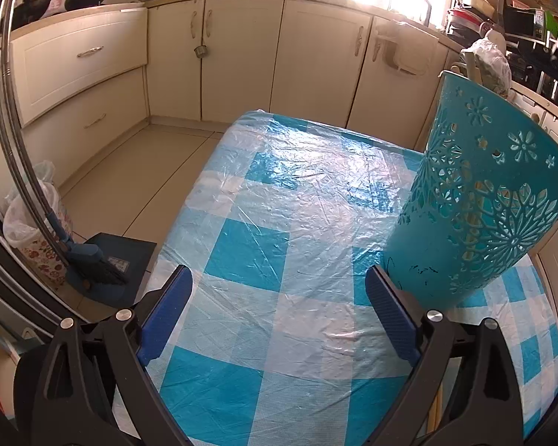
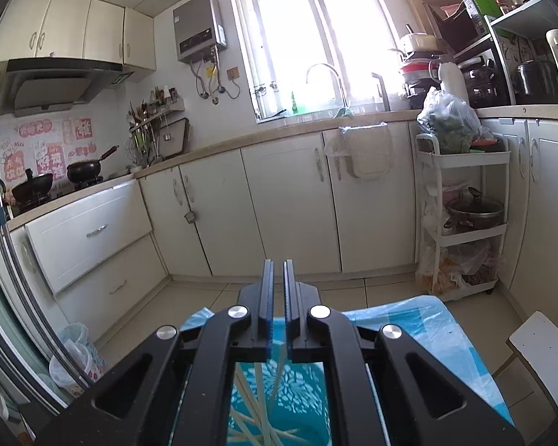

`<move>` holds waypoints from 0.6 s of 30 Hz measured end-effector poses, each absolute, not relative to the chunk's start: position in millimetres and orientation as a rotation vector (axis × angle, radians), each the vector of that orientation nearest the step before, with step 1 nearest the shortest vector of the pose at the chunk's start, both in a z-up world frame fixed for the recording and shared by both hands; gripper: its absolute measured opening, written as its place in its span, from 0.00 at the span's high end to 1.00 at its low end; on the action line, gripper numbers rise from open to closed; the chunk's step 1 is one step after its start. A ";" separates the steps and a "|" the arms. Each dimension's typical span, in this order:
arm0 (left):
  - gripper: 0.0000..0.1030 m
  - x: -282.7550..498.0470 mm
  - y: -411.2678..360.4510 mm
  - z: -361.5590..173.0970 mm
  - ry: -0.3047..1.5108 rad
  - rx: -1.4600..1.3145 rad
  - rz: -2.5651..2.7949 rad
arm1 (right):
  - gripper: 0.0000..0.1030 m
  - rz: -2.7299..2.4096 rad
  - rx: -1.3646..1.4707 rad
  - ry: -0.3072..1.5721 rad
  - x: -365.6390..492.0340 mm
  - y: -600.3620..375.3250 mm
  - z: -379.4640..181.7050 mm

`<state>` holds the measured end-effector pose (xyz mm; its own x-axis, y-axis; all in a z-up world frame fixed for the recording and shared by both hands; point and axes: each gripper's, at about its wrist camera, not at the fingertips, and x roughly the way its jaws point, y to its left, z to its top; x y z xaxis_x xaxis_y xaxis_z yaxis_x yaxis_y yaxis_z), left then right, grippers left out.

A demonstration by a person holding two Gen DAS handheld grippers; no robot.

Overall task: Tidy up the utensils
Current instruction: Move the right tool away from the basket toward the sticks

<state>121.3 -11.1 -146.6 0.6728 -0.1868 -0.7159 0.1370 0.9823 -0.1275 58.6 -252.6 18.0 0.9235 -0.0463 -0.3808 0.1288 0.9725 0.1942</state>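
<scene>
The teal perforated plastic basket (image 1: 483,200) stands on the blue-checked table; pale wooden chopsticks (image 2: 260,401) lean inside it, directly beneath the right gripper (image 2: 278,282), pinched closed. The left gripper (image 1: 279,297) gapes empty beside the basket.

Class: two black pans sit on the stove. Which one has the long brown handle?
The right pan, nearer the utensil rack; its brown handle angles up to the right. The left pan shows only a short dark upright handle.
</scene>
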 end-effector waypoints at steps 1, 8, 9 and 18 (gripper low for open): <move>0.12 121.5 -11.0 -146.7 0.814 -0.066 -0.182 | 0.94 -0.085 0.215 0.391 55.8 -251.5 16.6; 0.12 123.3 -8.6 -147.7 0.820 -0.075 -0.181 | 0.90 -0.076 0.219 0.409 26.5 -253.3 14.0; 0.12 123.4 -8.4 -148.0 0.820 -0.075 -0.181 | 0.83 -0.081 0.225 0.410 20.1 -255.3 14.1; 0.11 123.5 -8.2 -148.3 0.820 -0.074 -0.181 | 0.74 -0.074 0.251 0.536 -38.4 -244.6 -13.3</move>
<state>123.5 -8.2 -148.3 0.6680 -0.1888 -0.7198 0.1316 0.9820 -0.1354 -38.4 -244.6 -13.3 0.8577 -0.0048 -0.5141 0.1353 0.9668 0.2168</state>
